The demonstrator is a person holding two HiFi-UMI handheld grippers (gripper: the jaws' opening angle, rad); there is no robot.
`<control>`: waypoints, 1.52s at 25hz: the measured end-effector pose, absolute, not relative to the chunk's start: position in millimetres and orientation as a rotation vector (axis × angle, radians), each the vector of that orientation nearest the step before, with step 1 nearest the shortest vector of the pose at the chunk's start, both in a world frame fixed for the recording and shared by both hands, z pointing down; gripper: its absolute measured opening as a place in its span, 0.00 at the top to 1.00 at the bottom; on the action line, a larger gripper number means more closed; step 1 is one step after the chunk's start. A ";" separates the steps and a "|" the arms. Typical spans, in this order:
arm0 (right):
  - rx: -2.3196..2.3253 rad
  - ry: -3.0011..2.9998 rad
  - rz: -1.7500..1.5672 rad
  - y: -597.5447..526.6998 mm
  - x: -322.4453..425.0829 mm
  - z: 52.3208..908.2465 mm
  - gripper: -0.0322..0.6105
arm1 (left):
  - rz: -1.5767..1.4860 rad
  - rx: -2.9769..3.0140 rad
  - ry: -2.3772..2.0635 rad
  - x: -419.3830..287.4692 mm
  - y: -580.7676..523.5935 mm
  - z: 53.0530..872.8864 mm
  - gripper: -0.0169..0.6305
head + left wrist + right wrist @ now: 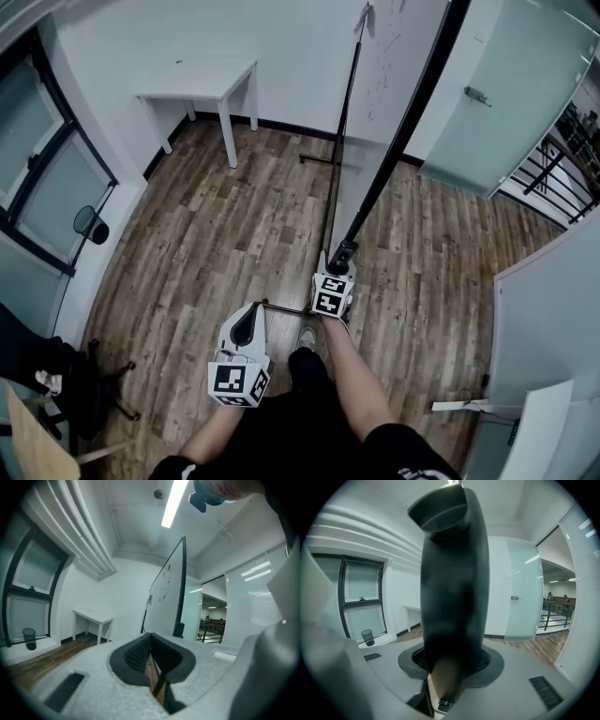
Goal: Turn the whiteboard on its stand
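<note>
The whiteboard (384, 84) stands edge-on ahead of me, its black frame post (403, 141) slanting down to my right gripper (342, 255). That gripper is shut on the post low down. In the right gripper view the dark post (454, 573) fills the space between the pads of the right gripper (452, 660). My left gripper (255, 314) hangs lower left, apart from the board, over the floor. Its tips meet and nothing is in it. The left gripper view shows the left gripper (150, 641) pointing at the whiteboard (166, 597), which carries faint marker scribbles.
A white table (202, 80) stands against the far wall on the left. The stand's foot bar (319, 159) lies on the wood floor. A frosted glass door (506, 103) is at the right, a white panel (544, 319) near right. A black bin (86, 221) and a chair (89, 384) are left.
</note>
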State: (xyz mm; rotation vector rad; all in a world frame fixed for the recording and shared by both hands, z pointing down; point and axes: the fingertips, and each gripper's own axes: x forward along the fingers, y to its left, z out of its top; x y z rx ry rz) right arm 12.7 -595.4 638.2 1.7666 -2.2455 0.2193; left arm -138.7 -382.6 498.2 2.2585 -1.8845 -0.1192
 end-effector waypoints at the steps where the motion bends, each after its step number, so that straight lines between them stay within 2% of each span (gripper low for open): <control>1: 1.764 -2.246 0.220 -586.8 11.6 638.7 0.72 | -0.121 2.255 -1.887 -141.2 -373.4 498.2 0.95; 17: 1.748 -2.231 0.238 -468.3 3.8 648.9 0.72 | -0.092 2.289 -1.831 -165.8 -231.4 500.1 0.95; 38: 1.733 -2.220 0.244 -366.0 5.1 649.7 0.72 | -0.078 2.274 -1.782 -150.7 -144.0 502.7 0.95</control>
